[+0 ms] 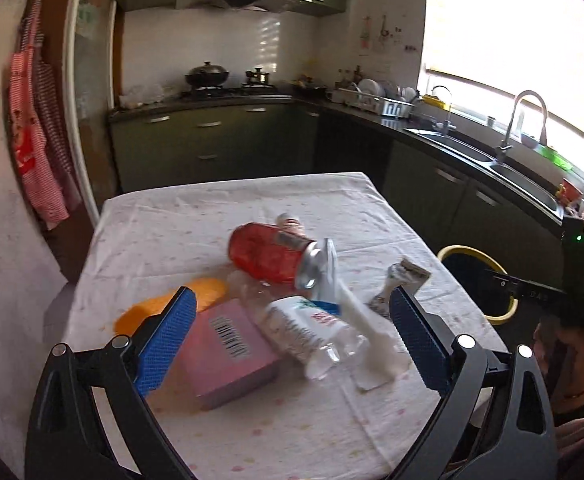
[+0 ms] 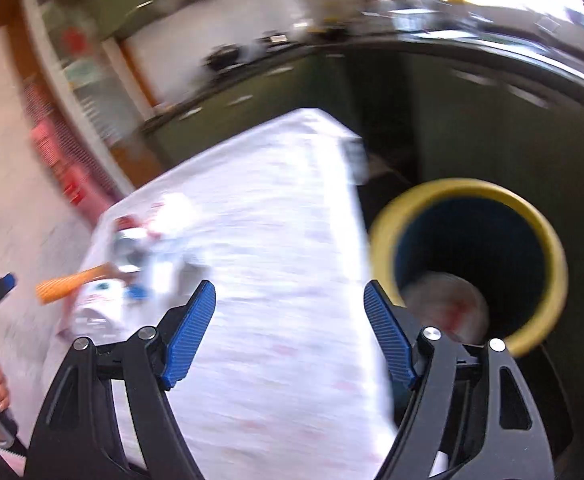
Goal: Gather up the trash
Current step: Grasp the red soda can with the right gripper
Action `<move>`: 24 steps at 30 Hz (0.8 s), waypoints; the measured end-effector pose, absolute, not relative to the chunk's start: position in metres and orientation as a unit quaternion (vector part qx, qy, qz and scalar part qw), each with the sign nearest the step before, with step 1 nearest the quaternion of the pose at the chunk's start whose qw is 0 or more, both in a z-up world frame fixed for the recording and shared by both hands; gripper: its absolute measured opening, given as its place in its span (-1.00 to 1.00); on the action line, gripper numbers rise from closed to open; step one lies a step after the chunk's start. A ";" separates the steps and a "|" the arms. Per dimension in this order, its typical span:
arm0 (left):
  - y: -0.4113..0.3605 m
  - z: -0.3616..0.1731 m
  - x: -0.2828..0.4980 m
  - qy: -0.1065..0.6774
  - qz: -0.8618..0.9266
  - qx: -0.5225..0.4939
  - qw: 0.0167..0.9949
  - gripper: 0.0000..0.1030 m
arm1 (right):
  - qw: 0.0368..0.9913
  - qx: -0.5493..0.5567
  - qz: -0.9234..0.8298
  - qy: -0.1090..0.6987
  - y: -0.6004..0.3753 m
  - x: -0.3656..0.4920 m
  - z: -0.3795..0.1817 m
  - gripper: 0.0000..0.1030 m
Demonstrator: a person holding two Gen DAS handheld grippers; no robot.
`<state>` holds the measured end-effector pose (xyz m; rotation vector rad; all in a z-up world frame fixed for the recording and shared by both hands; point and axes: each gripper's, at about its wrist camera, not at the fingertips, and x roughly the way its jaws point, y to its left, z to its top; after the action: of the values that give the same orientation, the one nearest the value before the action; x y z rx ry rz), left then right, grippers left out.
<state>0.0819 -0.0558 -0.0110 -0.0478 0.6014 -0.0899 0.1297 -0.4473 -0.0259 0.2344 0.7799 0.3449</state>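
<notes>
The left gripper [image 1: 292,320] hung above the near end of the table [image 1: 219,216], its blue pads spread wide and gripping nothing. The heap of trash lay just beyond and partly between them: a pink box [image 1: 227,352] nearest the left pad, a crushed clear plastic bottle [image 1: 312,332] beside it, a white plastic piece [image 1: 368,332] across the bottle, a red can [image 1: 271,254] on its side farther back, an orange lid [image 1: 171,304] at the left and a crumpled wrapper [image 1: 400,284] toward the right edge.

The right gripper [image 2: 289,320] was also released and empty, over the table's right side, with the yellow-rimmed bin [image 2: 468,188] just off that edge on the floor; something pale and rounded lay at its bottom, too blurred to name.

A white cloth with faint pink dots covered the table. Behind it ran dark green cabinets [image 1: 211,140], a stove with a black wok [image 1: 207,74], a sink [image 1: 464,148] under a bright window, and a red checked apron [image 1: 35,128] on the left wall.
</notes>
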 end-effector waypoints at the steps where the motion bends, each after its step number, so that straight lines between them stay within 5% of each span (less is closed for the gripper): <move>1: -0.047 -0.012 0.079 0.295 -0.040 -0.028 0.954 0.85 | 0.900 0.101 0.192 0.377 -0.429 0.133 -0.021 0.40; 13: 0.010 -0.029 0.066 0.297 -0.023 -0.080 0.951 0.85 | 0.820 -0.106 0.386 0.408 -0.246 0.216 0.005 0.34; 24: 0.030 -0.038 0.066 0.303 -0.027 -0.105 0.947 0.86 | 0.735 -0.188 0.371 0.535 -0.180 0.271 -0.037 0.08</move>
<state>0.0664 0.0298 -0.0379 -0.2131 0.6160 -0.0554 0.2715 -0.1801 -0.0375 -0.4140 1.1750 0.8160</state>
